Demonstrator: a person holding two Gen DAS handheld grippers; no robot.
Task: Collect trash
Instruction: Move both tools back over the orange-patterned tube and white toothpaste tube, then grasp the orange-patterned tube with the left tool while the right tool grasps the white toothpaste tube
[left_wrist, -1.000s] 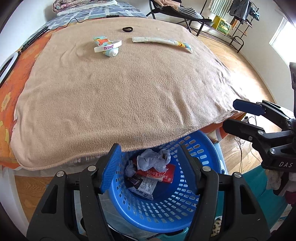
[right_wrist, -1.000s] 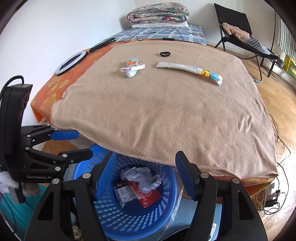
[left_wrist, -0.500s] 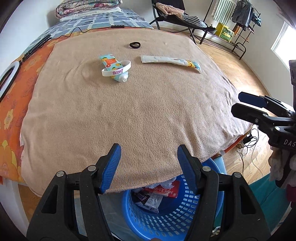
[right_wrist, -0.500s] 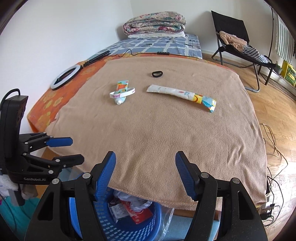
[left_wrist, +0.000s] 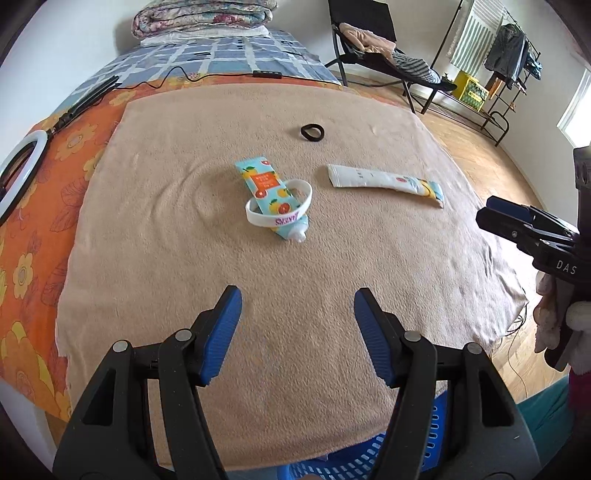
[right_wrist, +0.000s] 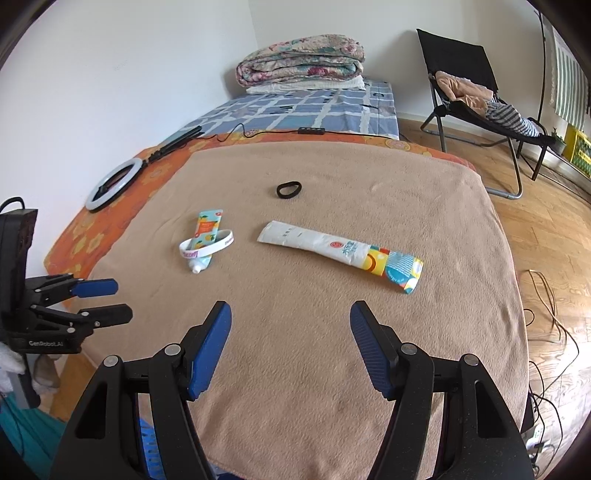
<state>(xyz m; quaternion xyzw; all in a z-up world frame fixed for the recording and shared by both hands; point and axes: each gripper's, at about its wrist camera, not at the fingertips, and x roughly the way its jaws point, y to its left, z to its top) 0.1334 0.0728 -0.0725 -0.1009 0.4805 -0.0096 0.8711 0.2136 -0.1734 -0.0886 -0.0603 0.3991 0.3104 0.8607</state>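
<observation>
On the beige blanket (left_wrist: 184, 258) lie a small fruit-print tube (left_wrist: 271, 197) with a white wristband (left_wrist: 280, 216) across it, a long white tube (left_wrist: 384, 181) to its right, and a black hair band (left_wrist: 312, 132) further back. The same tube (right_wrist: 205, 240), wristband (right_wrist: 207, 249), long tube (right_wrist: 340, 251) and hair band (right_wrist: 289, 189) show in the right wrist view. My left gripper (left_wrist: 297, 314) is open and empty above the blanket's near edge. My right gripper (right_wrist: 290, 328) is open and empty. The blue basket (left_wrist: 351, 465) peeks out below the blanket edge.
A ring light (right_wrist: 110, 184) and cable lie on the orange sheet at left. A folded quilt (right_wrist: 299, 61) sits at the bed's far end. A black folding chair (right_wrist: 476, 92) with clothes stands on the wooden floor at right.
Both grippers rose and moved forward from over the blue basket to above the blanket. The basket with its trash has dropped almost out of view. Both stayed open.
</observation>
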